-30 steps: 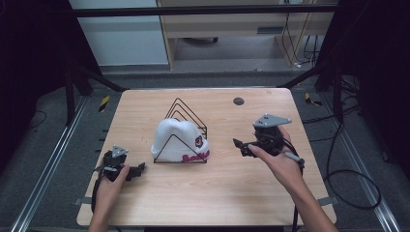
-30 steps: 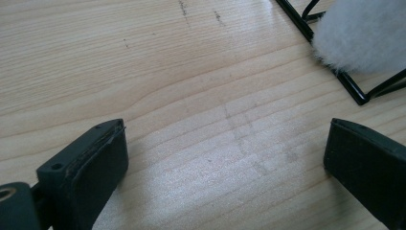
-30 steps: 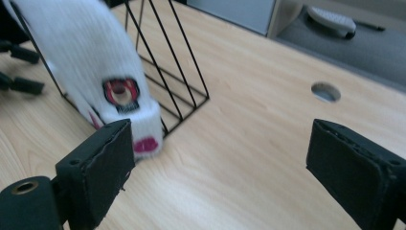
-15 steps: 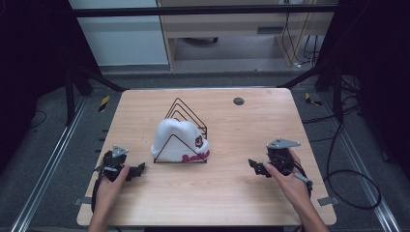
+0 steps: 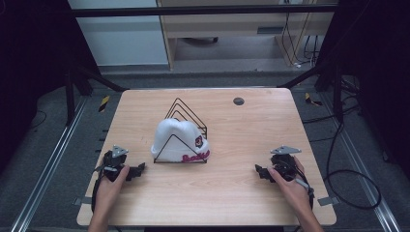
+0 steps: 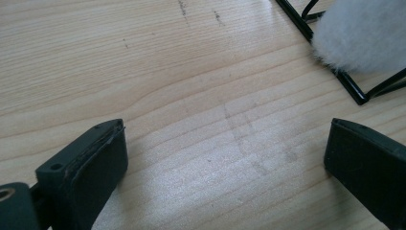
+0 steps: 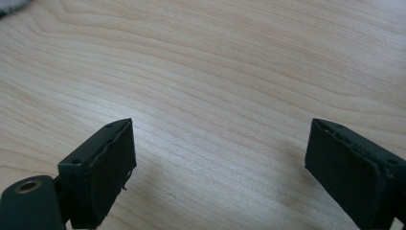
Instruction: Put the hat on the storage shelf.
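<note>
A white fluffy hat (image 5: 178, 140) with red lettering sits over a black wire rack (image 5: 186, 116) in the middle of the wooden table (image 5: 227, 125). My left gripper (image 5: 138, 170) rests low at the front left, open and empty. In the left gripper view its jaws stand wide apart over bare wood, with the hat (image 6: 364, 33) and a rack corner (image 6: 356, 93) at the upper right. My right gripper (image 5: 260, 172) rests at the front right, open with nothing between its jaws. The right gripper (image 7: 220, 163) looks along bare wood.
A small dark round disc (image 5: 238, 101) lies near the table's far edge. Cables (image 5: 348, 174) trail on the floor at the right. A metal rail (image 5: 43, 174) runs along the left side. A cabinet (image 5: 227, 29) stands beyond the table.
My right gripper has come down and toward the front right edge of the table. The left gripper, hat and rack stay where they were.
</note>
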Tool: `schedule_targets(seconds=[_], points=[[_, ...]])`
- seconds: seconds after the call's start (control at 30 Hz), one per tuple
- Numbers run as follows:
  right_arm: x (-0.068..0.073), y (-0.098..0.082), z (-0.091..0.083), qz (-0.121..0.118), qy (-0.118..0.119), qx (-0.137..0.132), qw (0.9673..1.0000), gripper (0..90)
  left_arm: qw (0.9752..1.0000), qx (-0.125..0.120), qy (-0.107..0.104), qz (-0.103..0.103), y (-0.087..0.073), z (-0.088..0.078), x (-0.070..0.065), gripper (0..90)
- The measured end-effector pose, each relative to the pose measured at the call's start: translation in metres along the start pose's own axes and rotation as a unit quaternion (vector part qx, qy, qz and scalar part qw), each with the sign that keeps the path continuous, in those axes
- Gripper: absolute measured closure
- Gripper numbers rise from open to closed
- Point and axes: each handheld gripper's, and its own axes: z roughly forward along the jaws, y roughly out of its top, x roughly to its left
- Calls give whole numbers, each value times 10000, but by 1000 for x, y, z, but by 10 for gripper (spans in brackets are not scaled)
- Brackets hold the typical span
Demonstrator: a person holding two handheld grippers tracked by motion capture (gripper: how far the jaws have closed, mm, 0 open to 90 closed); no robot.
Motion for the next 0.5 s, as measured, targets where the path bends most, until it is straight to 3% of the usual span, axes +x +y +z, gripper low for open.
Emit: schedule_targets(seconds=[0.23,0.5], points=[[2,-6,7,-18,-268,-177,9995,87,10000,2,4,5,0,0,0,2],[5,-6,8,49,-371,-172,9991,73,10000,2,9,6,0,0,0,1]])
